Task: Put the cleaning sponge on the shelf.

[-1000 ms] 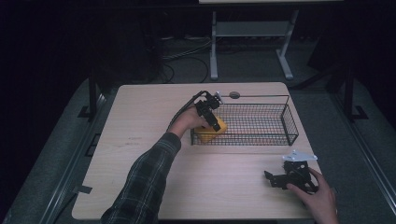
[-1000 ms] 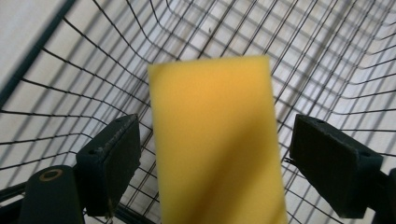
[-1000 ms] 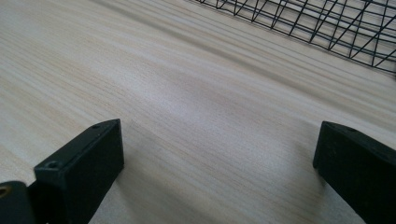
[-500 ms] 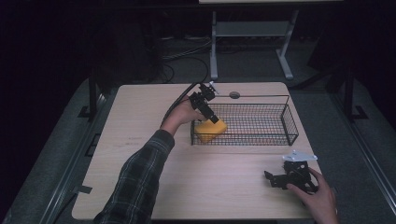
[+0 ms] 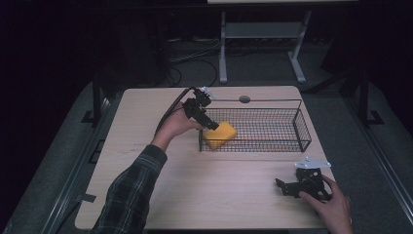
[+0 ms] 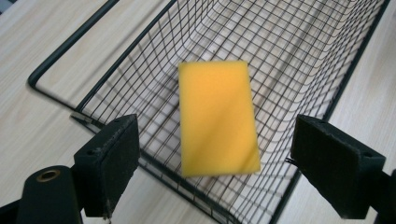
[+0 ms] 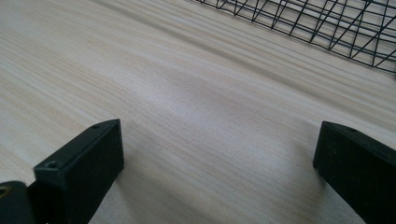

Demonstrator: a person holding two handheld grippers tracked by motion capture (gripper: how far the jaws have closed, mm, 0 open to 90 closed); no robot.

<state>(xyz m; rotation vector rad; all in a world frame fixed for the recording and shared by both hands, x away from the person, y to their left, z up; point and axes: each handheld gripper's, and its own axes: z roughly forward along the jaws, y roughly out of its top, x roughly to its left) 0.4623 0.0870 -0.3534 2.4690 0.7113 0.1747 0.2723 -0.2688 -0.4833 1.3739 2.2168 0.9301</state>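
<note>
A yellow sponge lies inside the black wire basket at its left end. In the left gripper view the sponge rests on the basket floor, blurred, apart from both jaws. My left gripper hangs just above the basket's left end, open, its jaws wide on either side of the sponge. My right gripper rests on the table near the front right corner, open, with bare wood between its jaws.
The light wooden table has free room across its front and left. A round grey grommet sits at the far edge behind the basket. The basket's near wall lies beyond my right gripper.
My left gripper has let go of the sponge, which now lies in the basket, and has drawn back up and left. The right gripper has stayed put.
</note>
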